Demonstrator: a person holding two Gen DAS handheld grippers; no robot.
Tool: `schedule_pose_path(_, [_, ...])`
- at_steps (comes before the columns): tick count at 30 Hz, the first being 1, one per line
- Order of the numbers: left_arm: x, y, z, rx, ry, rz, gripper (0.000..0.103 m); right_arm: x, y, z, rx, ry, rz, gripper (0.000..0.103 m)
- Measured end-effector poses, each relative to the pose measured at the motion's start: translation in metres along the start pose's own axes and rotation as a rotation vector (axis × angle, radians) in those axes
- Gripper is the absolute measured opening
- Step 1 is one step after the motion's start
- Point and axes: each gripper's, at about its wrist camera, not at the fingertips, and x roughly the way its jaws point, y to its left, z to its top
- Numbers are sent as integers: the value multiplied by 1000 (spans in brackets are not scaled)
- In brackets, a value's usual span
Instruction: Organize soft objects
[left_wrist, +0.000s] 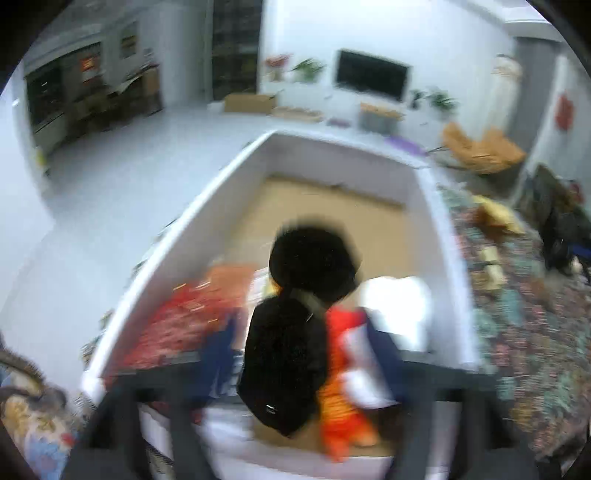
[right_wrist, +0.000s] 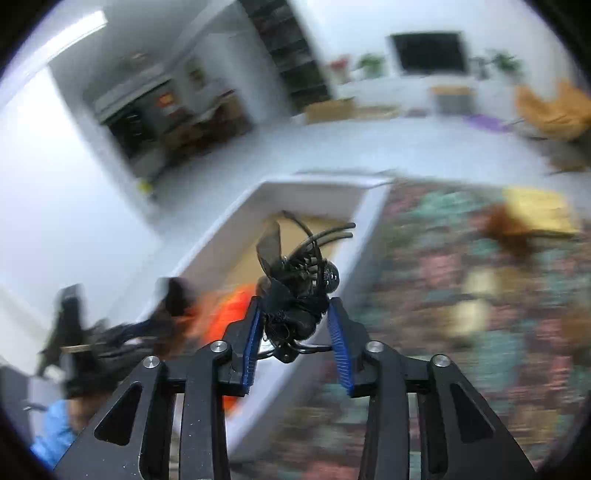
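Observation:
In the left wrist view my left gripper (left_wrist: 295, 354) is shut on a black plush toy (left_wrist: 295, 332) with a round fuzzy head, held over a white box (left_wrist: 177, 258). The box has a cardboard floor and holds red, orange and white soft things (left_wrist: 343, 387). In the right wrist view my right gripper (right_wrist: 295, 325) is shut on a black toy fly (right_wrist: 299, 284) with wings and thin legs, held above the box's right wall (right_wrist: 354, 251). The left gripper shows blurred at the lower left of that view (right_wrist: 85, 347).
A patterned multicoloured rug (left_wrist: 517, 314) lies right of the box, with yellow and brown soft items (right_wrist: 524, 221) on it. A television (left_wrist: 371, 74), plants, cardboard boxes and an orange chair (left_wrist: 480, 147) stand at the far wall. Grey floor lies left of the box.

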Motion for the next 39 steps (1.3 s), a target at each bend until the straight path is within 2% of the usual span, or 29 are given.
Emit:
schedule_pose_path(1, [1,8,-4,-18,-8,22,100,8,7,-3,6,5,27,77])
schedule_pose_path(3, [-3,17,-11,-54,-41,51,100,16,15,-6,3,-7,35,76])
schedule_pose_path(5, [-8,18,-15,-65,-55,28,100,10,9,-13,-9,-28,-1,76])
schedule_pose_path(7, [-15,9,-18,-61,-76,-10,100,-2,-7,-28,-46,-55,-114,76])
schedule_pose_path(10, [-29,-26,-23,-19,-96,-133,100,-25,-57,-63,-57,-89,-328,76])
schedule_pose_path(13, [-41,-87,-34,79,-82,-295,100,-50,-130,-116,27,-76,-553,76])
schedule_pose_path(15, [-47,-138,-51,180,-59,-395,100,-64,-171,-149,95,-53,-689,76])
schedule_pose_path(18, [-34,-210,-83,319,10,-461,103,-86,-218,-183,190,-45,-829,76])
schedule_pose_path(20, [-9,-249,-102,389,65,-465,103,-97,-237,-198,244,-54,-865,76])
schedule_pose_path(22, [24,-278,-117,433,102,-423,102,-103,-251,-210,287,-62,-876,76])
schedule_pose_path(26, [79,-309,-116,455,69,-281,102,-102,-254,-220,302,-77,-893,78])
schedule_pose_path(30, [111,-311,-102,439,70,-242,102,-100,-249,-221,309,-77,-900,81])
schedule_pose_path(32, [117,-308,-110,439,95,-239,103,-102,-251,-220,321,-81,-890,83])
schedule_pose_path(33, [121,-307,-115,441,80,-235,103,-102,-251,-221,321,-80,-891,83])
schedule_pose_path(34, [117,-307,-117,441,62,-231,103,-101,-251,-222,320,-79,-894,83])
schedule_pose_path(39, [121,-307,-116,435,71,-235,103,-100,-251,-222,323,-80,-893,84])
